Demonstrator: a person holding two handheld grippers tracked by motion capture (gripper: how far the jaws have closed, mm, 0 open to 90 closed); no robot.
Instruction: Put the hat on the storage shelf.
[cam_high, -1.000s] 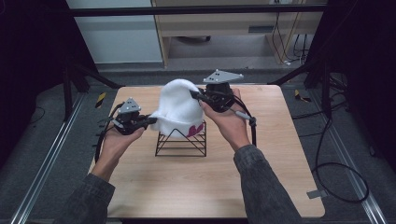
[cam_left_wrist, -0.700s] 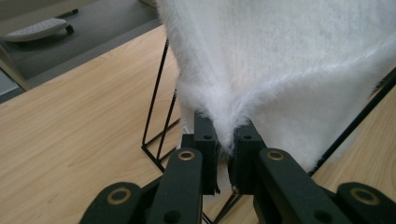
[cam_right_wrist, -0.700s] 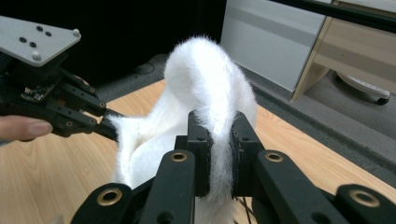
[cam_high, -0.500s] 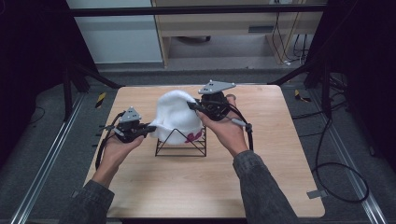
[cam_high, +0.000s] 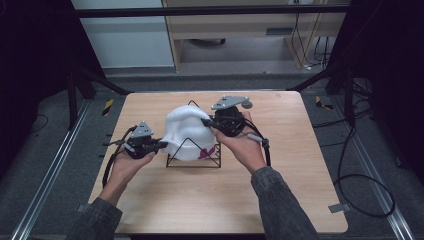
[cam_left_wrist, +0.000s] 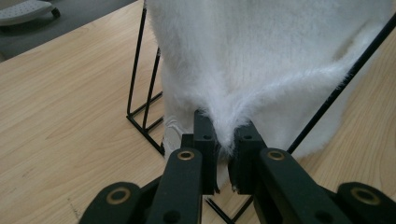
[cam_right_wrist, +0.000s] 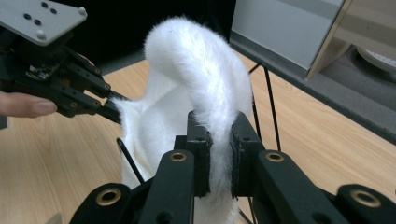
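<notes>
I hold a fluffy white fleece cloth between my two grippers, draped over a black wire rack of triangular frames that stands near the middle of the light wooden surface. My left gripper sits at about 9 o'clock from the rack, its jaws clamped on the cloth's lower edge; in the left gripper view the white pile bunches between my left gripper's black tips, with the rack's thin bars standing just behind on the wood. My right gripper is at about 1 o'clock from the rack, closed on a thick fold at the cloth's upper edge; the right gripper view shows that fold arching up out of its jaws, and my left gripper pinching the far side. A patch of pink shows low inside the rack, at about 4 o'clock; I cannot tell what it is
</notes>
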